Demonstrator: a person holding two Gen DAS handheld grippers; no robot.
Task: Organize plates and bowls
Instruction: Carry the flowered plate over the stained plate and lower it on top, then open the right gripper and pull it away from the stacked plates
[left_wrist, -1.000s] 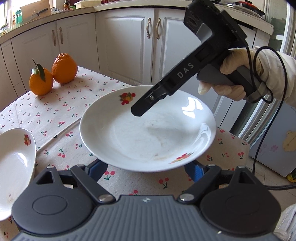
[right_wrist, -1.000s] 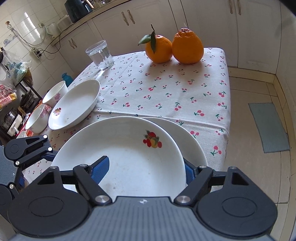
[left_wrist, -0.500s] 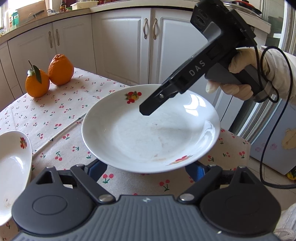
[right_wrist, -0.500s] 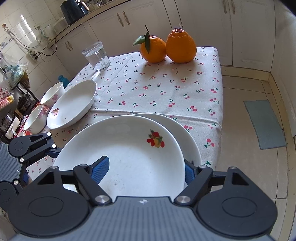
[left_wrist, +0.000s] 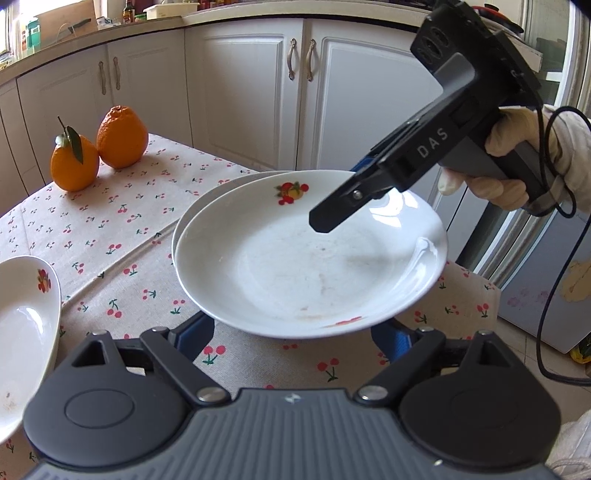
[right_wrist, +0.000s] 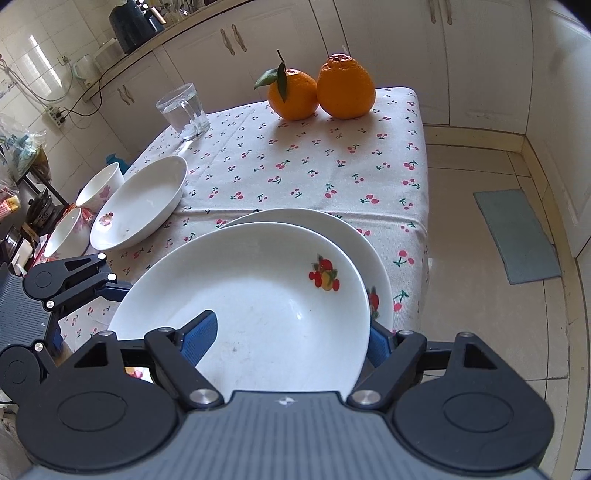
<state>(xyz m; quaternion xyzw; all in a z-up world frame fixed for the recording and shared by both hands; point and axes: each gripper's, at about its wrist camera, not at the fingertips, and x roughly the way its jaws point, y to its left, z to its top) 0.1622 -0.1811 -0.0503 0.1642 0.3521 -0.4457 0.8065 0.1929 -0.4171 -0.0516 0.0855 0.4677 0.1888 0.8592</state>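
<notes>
Shifted since the earlier frame: top plate (left_wrist: 295, 266) now further to the right in the left wrist view, uncovering the rim of a lower plate (right_wrist: 332, 225) behind it at centre left. Oranges also slid a little up and right in that view.

Left gripper (left_wrist: 293, 332) at bottom centre of its own view. Jaws wide and have just been opening, blue pads (left_wrist: 195, 332) tucked under the near rim of the top plate, not clamping it.

Right gripper (right_wrist: 288, 339) at bottom centre of its own view. Jaws fairly wide, one blue pad over the inside of the top plate, the other just outside its right rim. Cannot tell whether pressing on the rim or only straddling it. Seen from the left wrist as a black finger slanting down from the upper right over the plate, held by a gloved hand (left_wrist: 509, 162) with a black cable (left_wrist: 543, 295) looping below.

Top plate: white, fruit print, tilted, overlapping the lower plate at the near right corner of the worktop (right_wrist: 295, 158), which carries a cherry-print cloth. Contact between the two plates not clear.

Elsewhere on the worktop:
- oval white dish (right_wrist: 144, 199) at centre left
- two bowls (right_wrist: 101, 184) at the left edge, just beside the dish
- glass mug (right_wrist: 183, 110) at upper left
- two oranges (right_wrist: 345, 86) touching, at top centre, one with a leaf

Grey mat (right_wrist: 517, 232) on the tiled floor at right
</notes>
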